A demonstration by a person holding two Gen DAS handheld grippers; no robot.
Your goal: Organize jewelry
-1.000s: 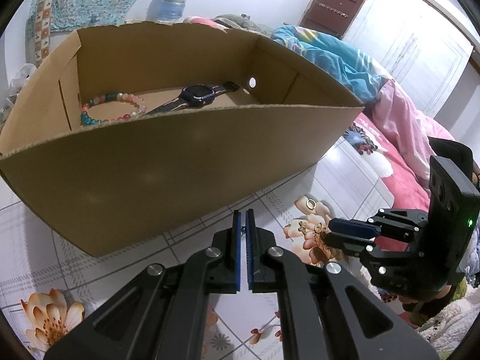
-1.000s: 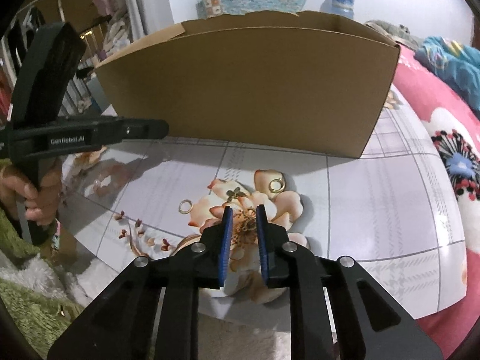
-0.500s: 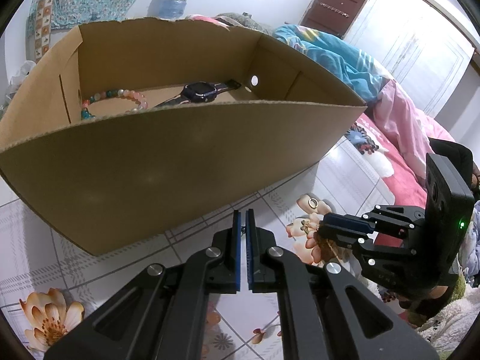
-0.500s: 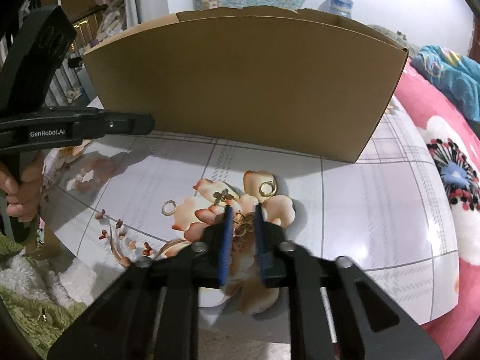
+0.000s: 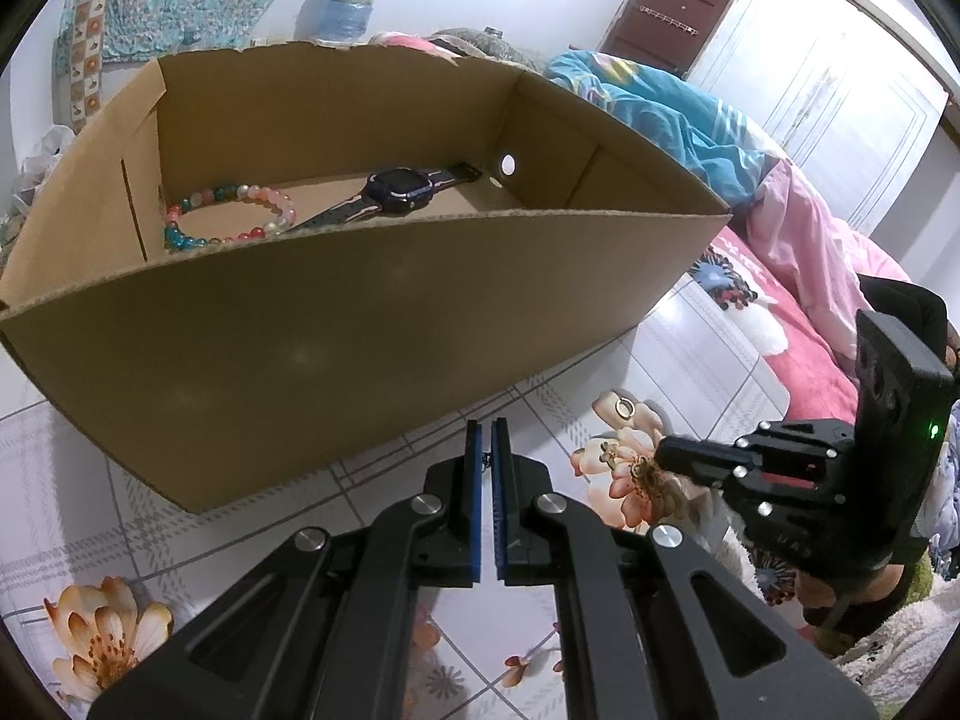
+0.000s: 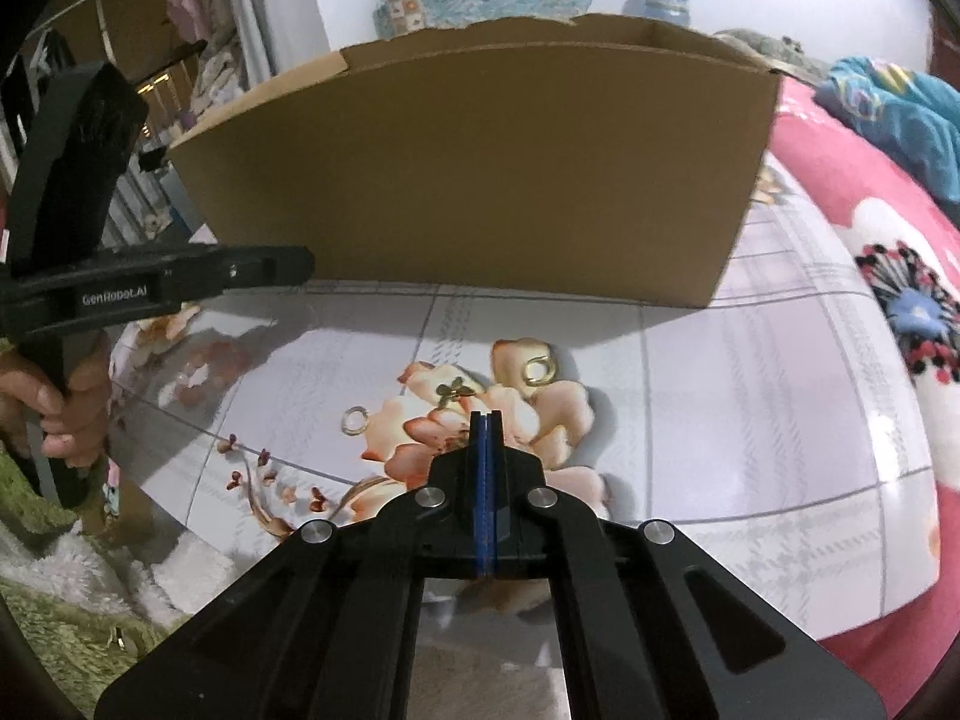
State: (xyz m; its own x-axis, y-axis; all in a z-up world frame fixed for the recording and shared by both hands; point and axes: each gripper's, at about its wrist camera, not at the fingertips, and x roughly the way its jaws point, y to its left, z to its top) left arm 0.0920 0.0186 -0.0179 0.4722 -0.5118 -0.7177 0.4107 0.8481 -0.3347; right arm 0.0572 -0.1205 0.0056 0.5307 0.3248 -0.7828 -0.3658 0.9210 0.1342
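Right gripper (image 6: 486, 420) jaws are closed at the floral-print surface (image 6: 750, 420); whether they pinch a small trinket is hidden. Left gripper (image 5: 486, 429) jaws are closed with a tiny dark bit between the tips. Gold rings (image 6: 540, 369) lie before the cardboard box (image 5: 360, 348); bead bracelet (image 5: 240, 216) and watch (image 5: 399, 192) lie inside it, a bed (image 6: 870, 192) beside it.
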